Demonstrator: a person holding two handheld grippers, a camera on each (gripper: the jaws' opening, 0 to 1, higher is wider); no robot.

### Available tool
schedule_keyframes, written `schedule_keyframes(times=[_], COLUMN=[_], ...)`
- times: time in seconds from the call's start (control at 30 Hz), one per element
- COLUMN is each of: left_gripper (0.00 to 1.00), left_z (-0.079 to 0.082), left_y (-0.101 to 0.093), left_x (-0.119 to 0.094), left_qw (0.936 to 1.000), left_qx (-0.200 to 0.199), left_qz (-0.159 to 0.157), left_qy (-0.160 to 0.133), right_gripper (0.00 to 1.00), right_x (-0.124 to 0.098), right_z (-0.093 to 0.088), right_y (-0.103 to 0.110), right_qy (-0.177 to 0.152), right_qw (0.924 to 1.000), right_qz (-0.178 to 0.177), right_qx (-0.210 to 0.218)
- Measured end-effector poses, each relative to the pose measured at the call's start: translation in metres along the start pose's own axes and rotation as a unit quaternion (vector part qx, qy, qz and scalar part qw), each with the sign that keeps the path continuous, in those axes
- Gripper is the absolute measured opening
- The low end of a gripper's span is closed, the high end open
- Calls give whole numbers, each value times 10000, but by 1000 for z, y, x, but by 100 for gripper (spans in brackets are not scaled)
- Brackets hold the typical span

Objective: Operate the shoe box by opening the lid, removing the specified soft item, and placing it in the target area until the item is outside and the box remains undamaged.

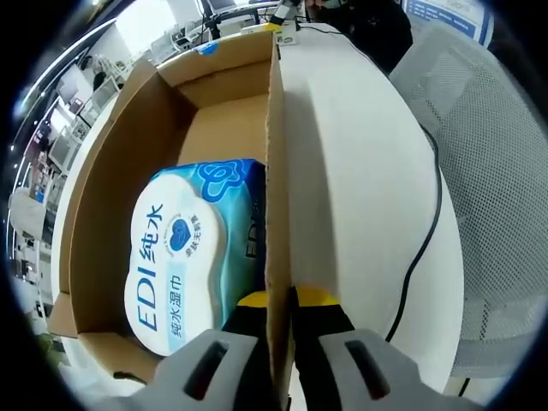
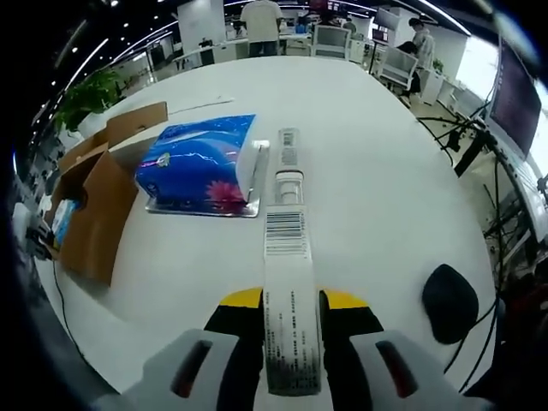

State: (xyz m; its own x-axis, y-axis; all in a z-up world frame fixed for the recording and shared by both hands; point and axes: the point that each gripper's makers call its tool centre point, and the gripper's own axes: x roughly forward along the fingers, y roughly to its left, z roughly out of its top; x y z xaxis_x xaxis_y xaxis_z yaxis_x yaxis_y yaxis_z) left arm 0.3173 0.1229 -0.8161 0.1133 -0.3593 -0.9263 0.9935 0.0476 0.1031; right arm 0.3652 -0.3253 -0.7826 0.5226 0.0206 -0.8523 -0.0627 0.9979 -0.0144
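Left gripper (image 1: 278, 306) pinches the corrugated cardboard box (image 1: 276, 171) wall; right gripper (image 2: 291, 301) clamps a long, flat white packet (image 2: 287, 282).

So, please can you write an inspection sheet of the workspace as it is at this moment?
Surface: white table, mostly bare.
Job's things: open cardboard shoe box with a wet wipes pack lying inside; blue tissue pack lying outside on the table.
Clutter: black mouse near the table edge.
Grippers: left tongs shut on the box wall; right tongs shut on a long white barcoded carton that points toward the tissue pack.
Cables: black cable running across the table beside the box.
Surroundings: mesh chair, potted plant, desks and people in the background.
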Motion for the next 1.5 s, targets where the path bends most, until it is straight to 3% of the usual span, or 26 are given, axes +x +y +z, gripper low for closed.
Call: schedule_keyframes(times=[0.27, 0.5, 0.73, 1.07, 1.23, 1.33, 1.5], left_gripper=[2, 2, 2, 2, 2, 2, 2], left_z=[-1, -2, -2, -2, -2, -2, -2], left_y=[1, -1, -1, 0, -1, -1, 1], left_x=[1, 1, 0, 1, 0, 0, 1], left_qw=[10000, 10000, 10000, 10000, 10000, 10000, 10000], left_qx=[6, 8, 0, 6, 27, 60, 91], left_qz=[3, -1, 2, -11, 4, 24, 9], left_qy=[-3, -3, -2, -16, -22, -36, -34], right_gripper=[20, 29, 43, 45, 48, 49, 49], right_x=[0, -8, -30, -77, -96, -107, -125], right_z=[0, -1, 3, 26, 26, 26, 26], right_y=[-2, 0, 5, 7, 23, 49, 68], right_qy=[71, -37, -343, -795, -910, -965, -1033], right_qw=[9999, 10000, 9990, 9953, 9944, 9929, 9883], right_qz=[-98, -78, -159, -492, -369, 34, -19], right_qx=[-66, 43, 247, -241, -387, -688, -1126])
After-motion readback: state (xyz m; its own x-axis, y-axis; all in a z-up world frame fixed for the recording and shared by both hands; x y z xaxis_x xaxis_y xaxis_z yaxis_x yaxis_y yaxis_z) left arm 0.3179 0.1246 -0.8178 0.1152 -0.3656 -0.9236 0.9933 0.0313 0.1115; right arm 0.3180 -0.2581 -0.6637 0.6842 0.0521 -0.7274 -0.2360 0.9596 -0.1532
